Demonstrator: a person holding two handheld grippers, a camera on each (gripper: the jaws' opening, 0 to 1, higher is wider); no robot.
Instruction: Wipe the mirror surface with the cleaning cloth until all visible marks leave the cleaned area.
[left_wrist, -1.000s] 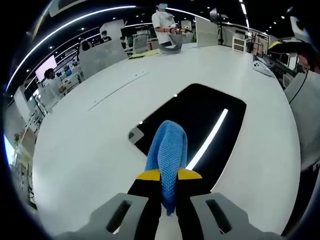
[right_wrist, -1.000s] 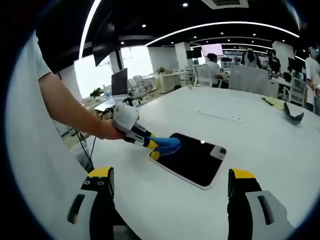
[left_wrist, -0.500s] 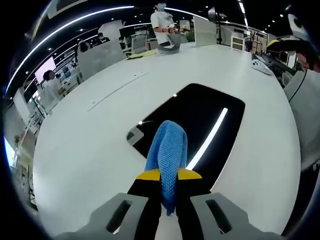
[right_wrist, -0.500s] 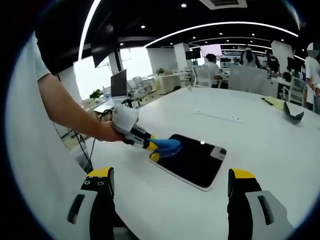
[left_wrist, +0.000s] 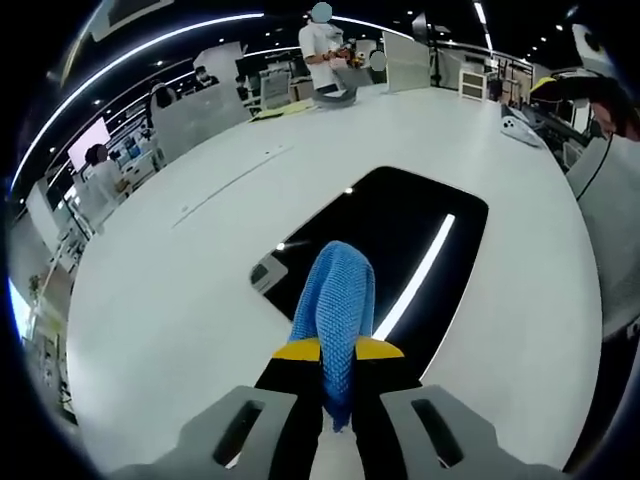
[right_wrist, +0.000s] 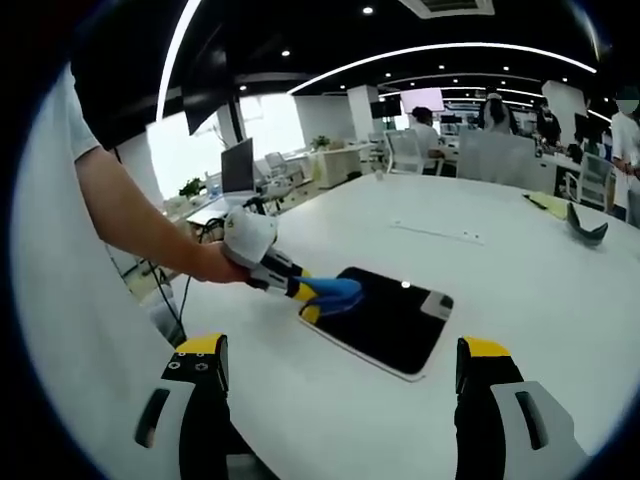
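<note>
My left gripper (left_wrist: 338, 352) has its two yellow-tipped jaws clamped on the blue cleaning cloth (left_wrist: 336, 308), which stands up between them as a folded bundle and reaches forward over the near edge of the mirror (left_wrist: 420, 215). In the left gripper view the mirror lies flat on the white table (left_wrist: 180, 300), a dark rounded rectangle that reflects a long bright ceiling light as a diagonal streak; a small pale patch sits at its left corner (I cannot tell what it is). From the right gripper view I see the same scene from the side: the left gripper (right_wrist: 312, 293), held by my hand (right_wrist: 215, 262), points at the mirror (right_wrist: 390, 322), and the cloth (right_wrist: 334, 290) lies over the mirror's near corner, though I cannot tell whether it presses on the glass. My right gripper (right_wrist: 338, 385) hangs above the table (right_wrist: 520, 270) with its jaws spread wide apart and nothing between them, well apart from the mirror. A curved grey object (right_wrist: 586, 232) rests far across the table with a yellowish sheet beside it. Beyond the table I see an open office with desks, monitors, and several people standing or sitting.
</note>
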